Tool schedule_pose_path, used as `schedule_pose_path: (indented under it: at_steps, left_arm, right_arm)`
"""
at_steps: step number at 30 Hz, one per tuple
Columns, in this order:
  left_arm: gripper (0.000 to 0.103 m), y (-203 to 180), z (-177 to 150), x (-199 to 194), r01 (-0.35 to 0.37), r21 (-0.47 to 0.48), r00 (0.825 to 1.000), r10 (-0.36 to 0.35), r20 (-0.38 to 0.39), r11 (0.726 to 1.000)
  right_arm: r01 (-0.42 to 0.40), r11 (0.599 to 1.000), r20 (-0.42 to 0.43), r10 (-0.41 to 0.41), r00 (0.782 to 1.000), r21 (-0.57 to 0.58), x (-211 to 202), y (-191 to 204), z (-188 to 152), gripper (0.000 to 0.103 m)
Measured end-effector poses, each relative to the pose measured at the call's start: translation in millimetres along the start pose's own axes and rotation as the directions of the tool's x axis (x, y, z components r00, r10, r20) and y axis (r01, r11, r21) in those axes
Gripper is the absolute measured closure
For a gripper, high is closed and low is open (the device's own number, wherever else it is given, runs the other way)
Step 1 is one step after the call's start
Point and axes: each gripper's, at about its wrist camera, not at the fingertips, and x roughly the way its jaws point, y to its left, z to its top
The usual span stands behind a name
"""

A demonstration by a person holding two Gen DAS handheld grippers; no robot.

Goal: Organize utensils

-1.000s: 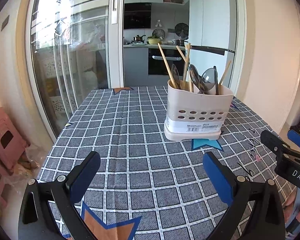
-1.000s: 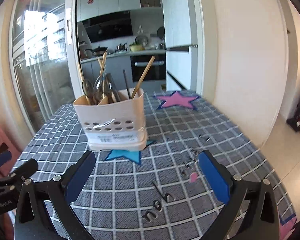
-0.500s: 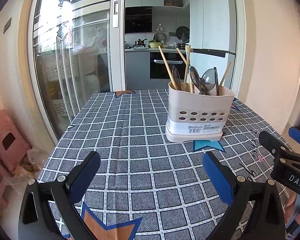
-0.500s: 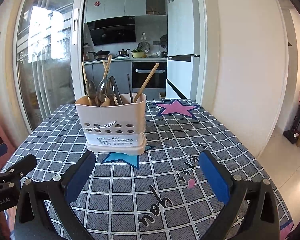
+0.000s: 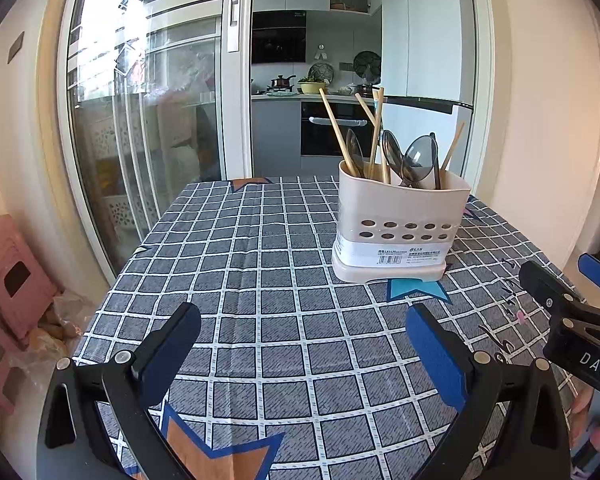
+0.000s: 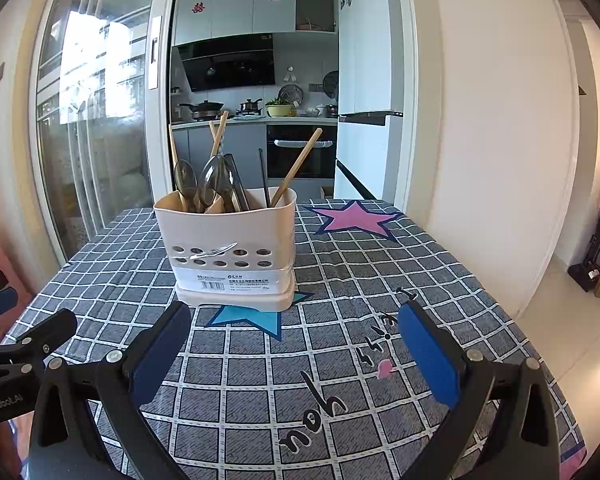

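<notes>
Presently, in the left wrist view, the left gripper (image 5: 302, 346) hangs over the checked tablecloth (image 5: 260, 272) with its jaws spread wide and nothing between its blue pads (image 5: 434, 356). A white utensil holder (image 5: 400, 232) stands upright on the cloth, ahead and to the right, well apart from the pads. It contains wooden chopsticks (image 5: 336, 130), several spoons (image 5: 418, 158) with bowls upward, and one dark chopstick; which compartment each occupies cannot be told. The holder's base partly covers a blue star (image 5: 416, 290) printed on the cloth. The right gripper (image 5: 576, 320) shows at the right edge, with part of a hand (image 5: 596, 436) below it.

In the right wrist view, the right gripper (image 6: 294, 338) is likewise released, jaws wide, empty, above the cloth. The holder stands ahead and slightly left, near but not touching the pads. A pink star (image 6: 354, 218) lies beyond the holder to the right. The left gripper appears at the left edge. A kitchen (image 6: 256, 92) is seen through the open doorway behind the table.
</notes>
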Motion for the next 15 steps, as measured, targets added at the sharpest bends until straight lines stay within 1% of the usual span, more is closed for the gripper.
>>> schedule_pose_path:
  at_steps: [15]
  left_arm:
    - [0.000, 0.1, -0.4, 0.8, 0.003, -0.002, 1.000, -0.003, -0.003, 1.000]
  right_arm:
    - [-0.003, 1.000, -0.001, 0.003, 1.000, 0.000, 0.4, 0.1, 0.3, 0.000]
